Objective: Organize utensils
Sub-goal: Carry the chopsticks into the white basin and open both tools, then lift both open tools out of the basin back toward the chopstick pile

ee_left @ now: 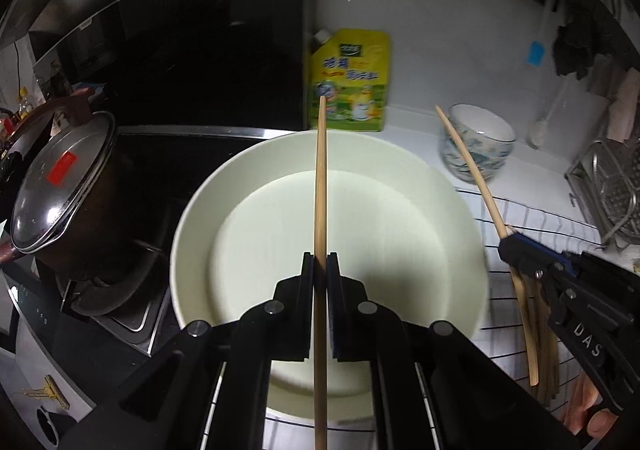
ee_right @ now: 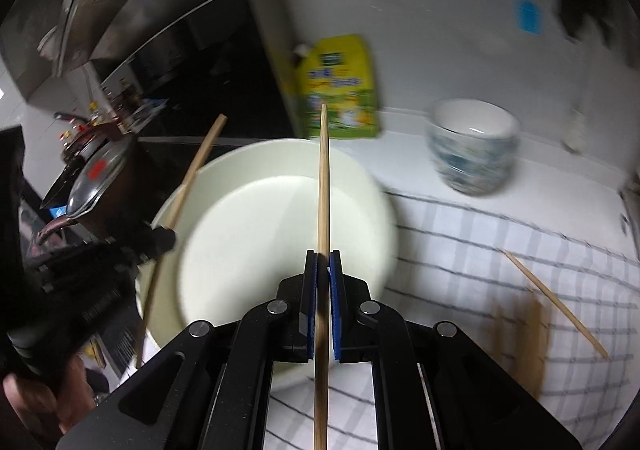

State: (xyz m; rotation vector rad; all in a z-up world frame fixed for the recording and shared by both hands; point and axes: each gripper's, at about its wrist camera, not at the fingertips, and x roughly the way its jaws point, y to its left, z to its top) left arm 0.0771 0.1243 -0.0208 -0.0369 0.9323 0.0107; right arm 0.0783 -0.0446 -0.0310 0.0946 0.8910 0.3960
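Your left gripper (ee_left: 320, 262) is clamped on one thin bamboo chopstick (ee_left: 320, 177), your right gripper (ee_right: 323, 260) on another (ee_right: 323, 185), both poking toward twelve o'clock over the wide cream ceramic bowl (ee_left: 192, 209). Each is pinched at one narrow point, so tilting could swing it loose into the bowl or onto the checked cloth (ee_right: 480, 250).

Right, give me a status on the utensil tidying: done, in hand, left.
Done: nothing visibly put away yet. In hand: the left gripper is shut on one chopstick over the white bowl, and the right gripper is shut on another chopstick. Left: a loose chopstick and blurred wooden pieces lie on the checked cloth.
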